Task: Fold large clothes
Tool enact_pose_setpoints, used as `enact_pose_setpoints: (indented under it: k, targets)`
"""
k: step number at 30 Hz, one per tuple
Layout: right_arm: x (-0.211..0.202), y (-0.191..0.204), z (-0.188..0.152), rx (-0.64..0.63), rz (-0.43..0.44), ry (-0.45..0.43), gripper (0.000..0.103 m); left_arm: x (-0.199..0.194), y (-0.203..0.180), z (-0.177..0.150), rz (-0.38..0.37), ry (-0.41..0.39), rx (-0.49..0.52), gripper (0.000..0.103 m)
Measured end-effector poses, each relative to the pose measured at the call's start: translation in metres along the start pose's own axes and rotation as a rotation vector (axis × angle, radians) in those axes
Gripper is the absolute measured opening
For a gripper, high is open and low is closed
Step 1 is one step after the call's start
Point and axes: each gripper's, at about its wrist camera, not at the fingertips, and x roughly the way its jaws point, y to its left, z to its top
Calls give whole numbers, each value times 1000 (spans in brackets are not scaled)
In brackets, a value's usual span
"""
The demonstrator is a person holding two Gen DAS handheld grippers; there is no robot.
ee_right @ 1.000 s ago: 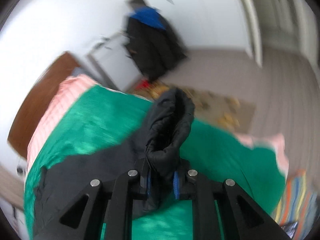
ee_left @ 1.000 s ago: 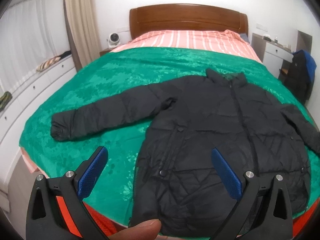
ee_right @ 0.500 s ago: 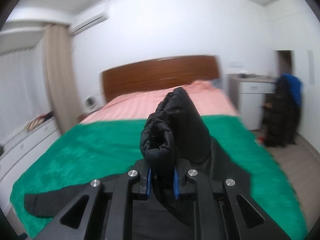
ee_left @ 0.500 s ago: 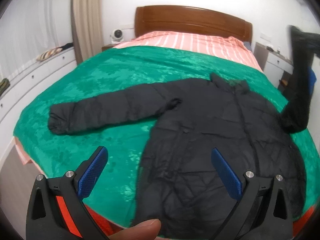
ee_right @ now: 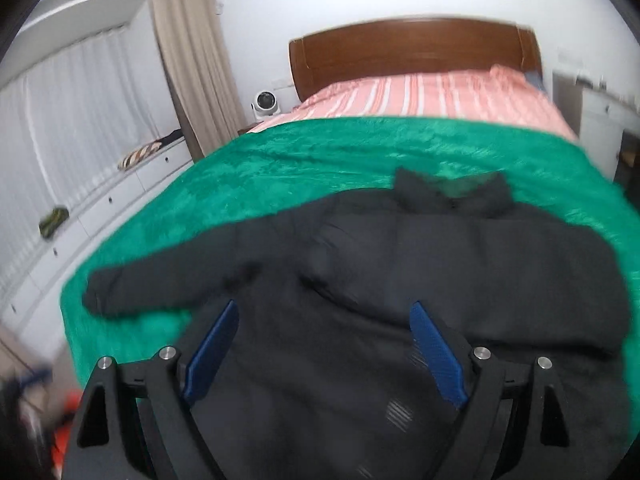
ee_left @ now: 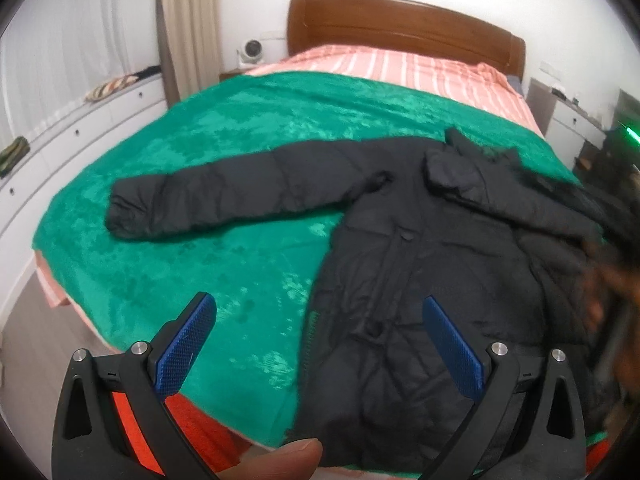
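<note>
A black puffer jacket [ee_left: 420, 248] lies front up on a green blanket [ee_left: 224, 136] on the bed. Its left sleeve [ee_left: 224, 196] stretches out flat to the left. Its right sleeve [ee_right: 500, 276] lies folded across the chest. My left gripper [ee_left: 320, 340] is open and empty above the jacket's lower left edge. My right gripper [ee_right: 324, 340] is open and empty above the jacket's body [ee_right: 360, 300]. A blurred hand shows at the right edge of the left wrist view.
The bed has a striped pink sheet [ee_left: 400, 68] and a wooden headboard [ee_left: 400, 20]. White drawers [ee_left: 60, 140] run along the left wall under curtains. A small fan [ee_left: 252, 48] stands on the nightstand. A white desk [ee_left: 572, 116] is at the right.
My right gripper has let go of the right sleeve, which now lies folded across the jacket's chest, and has opened. My left gripper stays open and has shifted slightly.
</note>
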Motion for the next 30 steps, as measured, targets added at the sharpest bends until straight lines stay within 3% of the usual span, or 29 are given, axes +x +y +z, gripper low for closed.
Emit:
enact_pose_setpoints:
  k: [4,7,9,12,14,17,22,24,27,30]
  targets:
    - [-69,-36,-56,-64,-132,-15,91,6,-22,-10,-36,18,57,103]
    - [-95,-50,-93,-66,-184,3,94,10,-42,-16,-75,26,104,103]
    - [-104,-53,-125,-77,-233,-5,94,12,-60,-18,-113,-6,154,103]
    - [-111,-56,-156,-35,-302,-27,94,13,-86,-18,-106,-114,238,103]
    - [-121,-58,-156,22,-273,-50,94,15,-93,-15,-126,-167,240,103]
    - [-136,-53,-138,-19,-279,-132,94,28,-98,-11,-129,-177,236,103]
    - [-135,-66,-117,28,-289,-221,96,66,-99,-22,-63,-109,268,103]
    - [-120,-78,-128,41,-320,-195,96,81,-95,-31,-62,-65,275,103]
    - [-96,-98,-149,89,-329,-87,96,91,-85,-39,-102,-40,249,103]
    - [-95,-103,-150,121,-318,-93,96,93,-83,-40,-117,-37,232,103]
